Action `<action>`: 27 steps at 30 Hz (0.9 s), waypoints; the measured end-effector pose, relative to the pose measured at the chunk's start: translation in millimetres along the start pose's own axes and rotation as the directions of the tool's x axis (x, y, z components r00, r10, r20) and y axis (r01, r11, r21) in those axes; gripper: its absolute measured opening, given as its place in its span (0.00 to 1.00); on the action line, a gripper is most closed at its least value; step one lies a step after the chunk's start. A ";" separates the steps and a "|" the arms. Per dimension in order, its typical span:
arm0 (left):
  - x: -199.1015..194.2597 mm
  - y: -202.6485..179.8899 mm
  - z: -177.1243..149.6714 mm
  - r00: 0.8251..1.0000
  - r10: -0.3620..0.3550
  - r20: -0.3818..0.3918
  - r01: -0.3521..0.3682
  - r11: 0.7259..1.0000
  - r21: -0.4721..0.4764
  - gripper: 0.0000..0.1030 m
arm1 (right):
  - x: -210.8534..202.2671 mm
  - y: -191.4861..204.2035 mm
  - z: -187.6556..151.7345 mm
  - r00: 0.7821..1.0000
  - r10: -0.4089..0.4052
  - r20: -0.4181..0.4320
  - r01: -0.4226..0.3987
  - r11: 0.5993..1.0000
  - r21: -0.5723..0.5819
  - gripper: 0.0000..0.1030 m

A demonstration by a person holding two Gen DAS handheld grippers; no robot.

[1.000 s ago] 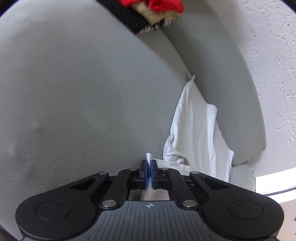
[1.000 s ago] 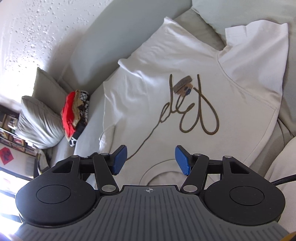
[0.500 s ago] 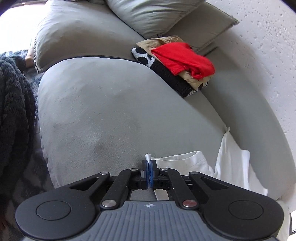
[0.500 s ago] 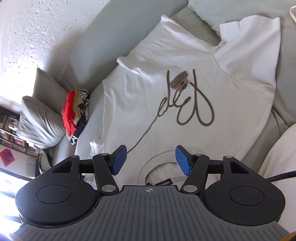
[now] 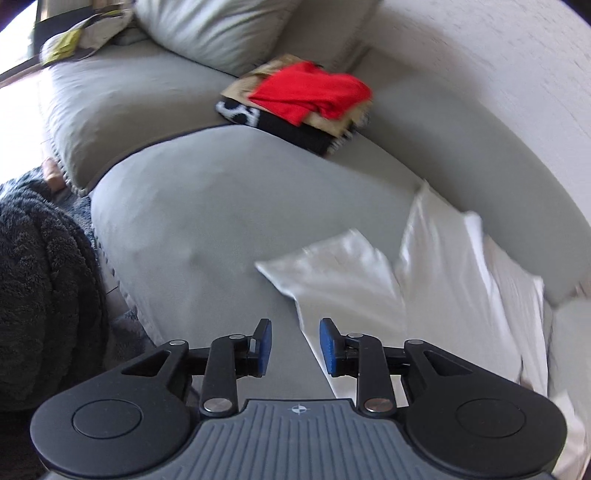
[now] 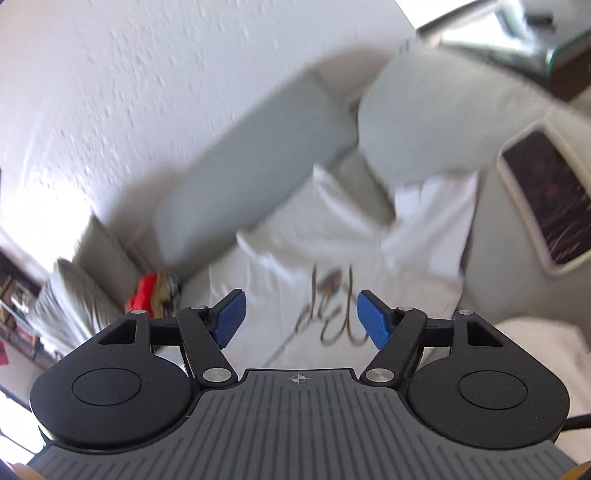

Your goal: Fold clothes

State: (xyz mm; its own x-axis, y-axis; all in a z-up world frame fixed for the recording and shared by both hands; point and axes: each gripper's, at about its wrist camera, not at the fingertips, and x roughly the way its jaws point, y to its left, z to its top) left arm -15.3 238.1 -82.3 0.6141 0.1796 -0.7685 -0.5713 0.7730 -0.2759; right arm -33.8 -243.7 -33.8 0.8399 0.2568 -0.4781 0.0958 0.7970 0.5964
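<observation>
A white T-shirt (image 6: 295, 254) with a brown looping print lies spread face up on the grey sofa, its hem toward the backrest. In the left wrist view its sleeve (image 5: 332, 266) lies flat on the seat cushion, just ahead and right of my left gripper (image 5: 295, 347), which is open with nothing between its blue pads. My right gripper (image 6: 299, 317) hovers open above the collar end of the shirt, holding nothing. The right wrist view is motion-blurred.
A folded stack with a red garment on top (image 5: 310, 92) sits farther along the sofa near a grey pillow (image 5: 218, 29). A dark fuzzy blanket (image 5: 40, 266) hangs at the left. A framed tablet-like object (image 6: 546, 203) rests on the sofa arm.
My left gripper has opened and let go of the white sleeve, which now lies on the cushion. My right gripper has pulled back and tilted up from the shirt.
</observation>
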 end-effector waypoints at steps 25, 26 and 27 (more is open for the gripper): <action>35.9 -118.9 -84.5 0.997 0.023 -0.077 0.013 0.895 0.445 0.38 | 119.3 -25.5 -51.2 0.933 -0.193 -0.305 0.079 0.933 -0.350 0.21; 39.5 -123.4 -86.0 0.997 0.029 -0.075 0.008 0.890 0.456 0.35 | 122.5 -20.0 -51.6 0.933 -0.189 -0.307 0.067 0.927 -0.368 0.26; 43.9 -127.4 -87.6 0.996 0.035 -0.079 0.006 0.884 0.467 0.33 | 125.8 -14.6 -52.1 0.931 -0.185 -0.316 0.052 0.922 -0.385 0.36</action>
State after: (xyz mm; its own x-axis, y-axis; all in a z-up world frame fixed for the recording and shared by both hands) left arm 36.7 94.2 -131.4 0.5490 0.1575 -0.8208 -0.2472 0.9687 0.0205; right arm 42.7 -194.5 -136.3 0.5952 0.2647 -0.7587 -0.0734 0.9582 0.2766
